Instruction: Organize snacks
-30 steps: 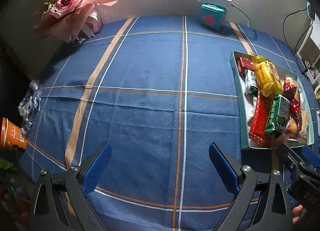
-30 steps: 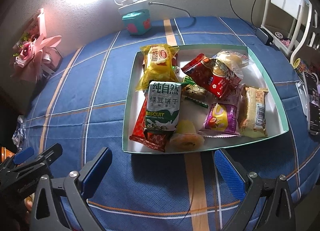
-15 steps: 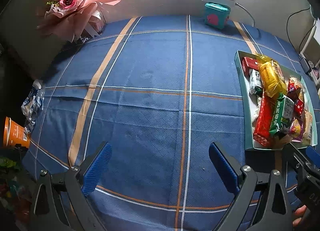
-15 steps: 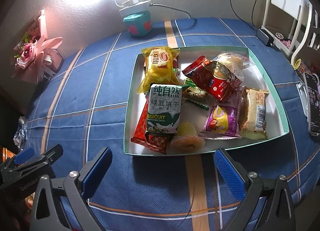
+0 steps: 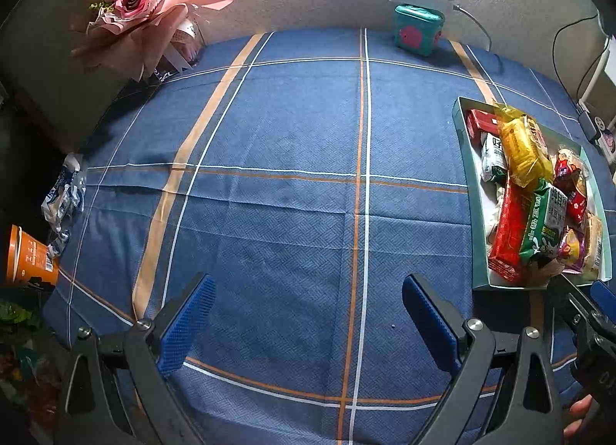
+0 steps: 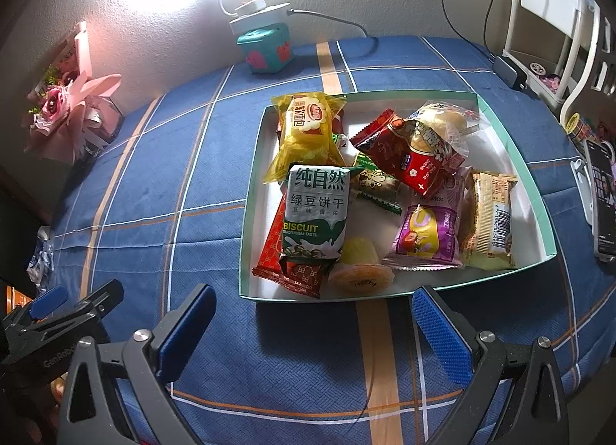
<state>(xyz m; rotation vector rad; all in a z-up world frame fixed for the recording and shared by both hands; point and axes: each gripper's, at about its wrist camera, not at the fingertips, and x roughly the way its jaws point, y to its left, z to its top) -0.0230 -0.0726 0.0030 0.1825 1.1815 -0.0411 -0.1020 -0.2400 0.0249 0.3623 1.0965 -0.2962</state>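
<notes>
A teal-rimmed white tray (image 6: 537, 191) sits on the blue plaid tablecloth, holding several snacks: a yellow packet (image 6: 308, 133), a green-and-white biscuit pack (image 6: 315, 214), a long red pack (image 6: 285, 268), a red bag (image 6: 408, 152), a purple packet (image 6: 427, 237), a tan bar (image 6: 489, 221) and a jelly cup (image 6: 360, 271). The tray shows at the right of the left wrist view (image 5: 467, 183). My right gripper (image 6: 313, 329) is open and empty just in front of the tray. My left gripper (image 5: 308, 325) is open and empty over bare cloth, left of the tray.
A pink flower bouquet (image 5: 150, 17) and a teal box (image 5: 417, 31) under a white power strip stand at the back wall. An orange cup (image 5: 27, 256) and a blue-white wrapper (image 5: 63, 194) lie at the table's left edge. A phone (image 6: 602, 191) and white rack are at right.
Both grippers have drawn back slightly toward the near edge; the tray looks a little farther away. Both stay open and empty.
</notes>
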